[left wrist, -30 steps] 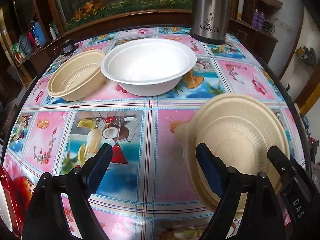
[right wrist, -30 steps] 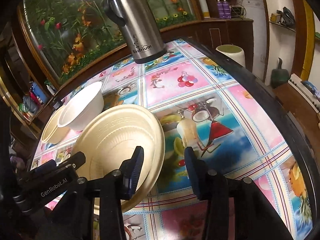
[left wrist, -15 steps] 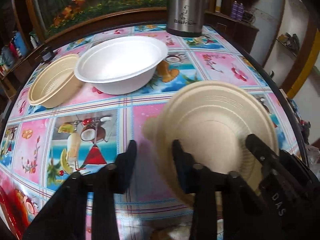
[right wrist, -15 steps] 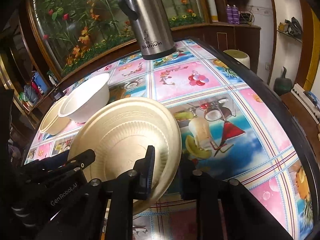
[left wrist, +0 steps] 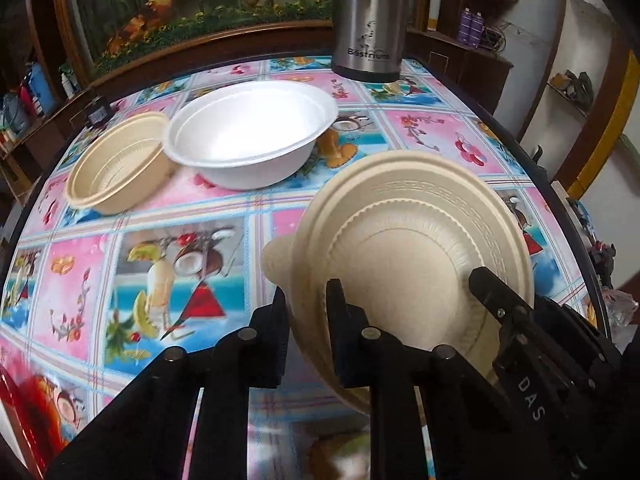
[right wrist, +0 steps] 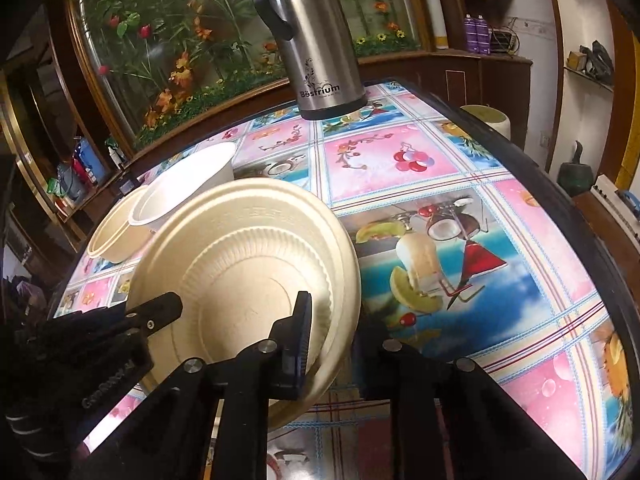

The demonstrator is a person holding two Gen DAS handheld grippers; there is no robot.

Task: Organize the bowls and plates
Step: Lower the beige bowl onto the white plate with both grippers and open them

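A ridged beige plate [left wrist: 416, 240] with a small tab on its rim is held between both grippers, tilted over the patterned table [left wrist: 168, 240]. My left gripper [left wrist: 308, 304] is shut on the plate's left rim. In the right wrist view the same plate [right wrist: 248, 256] fills the middle. My right gripper [right wrist: 334, 328] has its jaws closing on the right rim, one finger inside the plate and one outside. A white bowl [left wrist: 252, 132] and a beige ribbed bowl [left wrist: 120, 160] sit side by side at the far left.
A steel thermos [left wrist: 368, 20] stands at the table's far edge. The round table's dark rim [right wrist: 600, 240] curves close on the right, with a pale stool [right wrist: 488, 120] beyond it. Something red [left wrist: 20, 400] lies at the near left edge.
The left jaws went from wide open to closed on the plate's left rim. The right jaws narrowed onto the right rim. The plate now sits tilted and closer to both cameras.
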